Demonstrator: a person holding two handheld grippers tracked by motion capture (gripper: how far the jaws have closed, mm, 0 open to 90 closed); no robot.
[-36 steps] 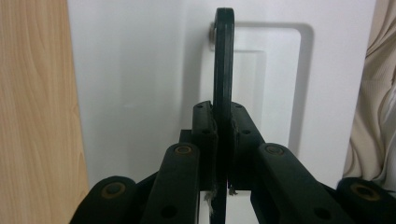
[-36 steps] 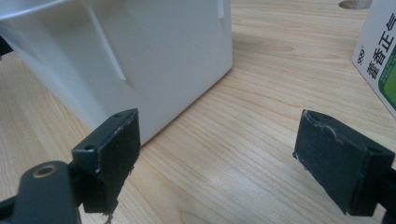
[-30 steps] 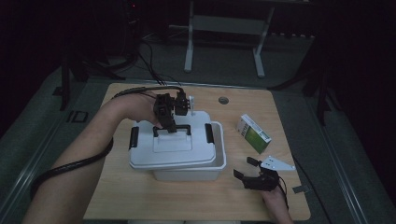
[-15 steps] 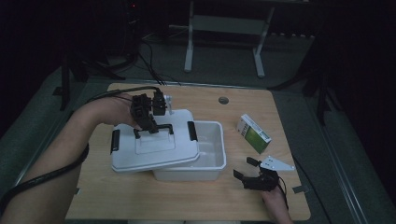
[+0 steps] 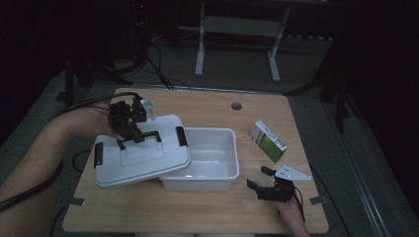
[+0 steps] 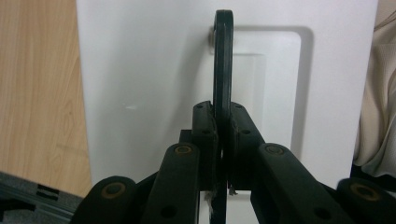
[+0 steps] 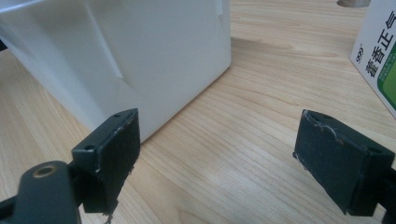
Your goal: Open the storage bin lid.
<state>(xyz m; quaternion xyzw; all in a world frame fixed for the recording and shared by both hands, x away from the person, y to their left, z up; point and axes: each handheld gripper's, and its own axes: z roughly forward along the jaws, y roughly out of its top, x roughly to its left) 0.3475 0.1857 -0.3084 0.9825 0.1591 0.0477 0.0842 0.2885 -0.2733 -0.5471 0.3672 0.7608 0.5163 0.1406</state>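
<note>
Lid point(image 5: 141, 155) is off the bin's seat now: a second ago it sat square on the bin point(image 5: 207, 160), half a second ago it was partway left, now it overhangs the bin's left end and covers only that edge. It looks lifted, tilted slightly, right edge still above the bin rim. Rest of the bin mouth is exposed.

Left gripper point(image 5: 129, 129) has the lid by its black handle point(image 6: 223, 70). In the left gripper view the jaws are closed almost fully, pinching the thin handle bar between the pads. Lid's white top fills the background, desk point(image 6: 39, 84) to the side.

What it means: the opening step is mostly done. My read is the lid still needs carrying clear to the left and setting down on the desk before anything goes in.

Bin interior: white, looks empty from the high view; the left end under the lid is hidden.

Right gripper point(image 5: 269, 187) sits low on the desk near the bin's front right corner, same spot as a second ago. Jaws spread wide, nothing between them, just wood grain and the bin wall in the right gripper view.

Small green-and-white box point(image 5: 268, 141) lies on the desk right of the bin, near but apart from it and the right gripper. Likely next item for the bin.
</note>
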